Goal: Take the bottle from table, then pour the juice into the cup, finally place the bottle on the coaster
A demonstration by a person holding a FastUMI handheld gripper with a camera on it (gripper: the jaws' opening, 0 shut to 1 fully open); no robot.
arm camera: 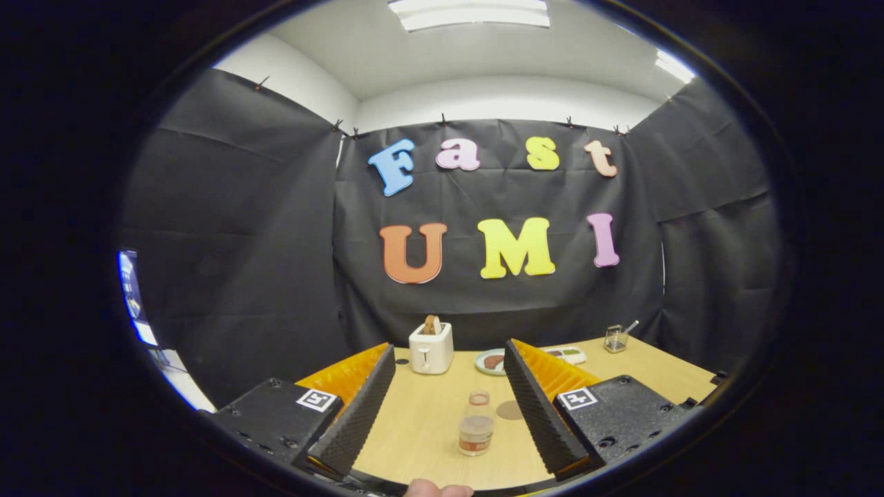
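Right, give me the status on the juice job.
Nothing looks done yet. The bottle stands upright on the table, untouched, between the open gripper fingers. In hand: the approach to grasp it. Left: the grasp, the pour into the cup at the far corner, and setting the bottle on the coaster beside it.

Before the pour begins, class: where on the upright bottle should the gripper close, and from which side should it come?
Probably the bottle's straight lower body, around the label band, not the narrower neck. It stands upright on the table, between the open fingers of the gripper. Come in level from the near side, straight ahead, with one finger passing each flank. The coaster lies just beyond it.
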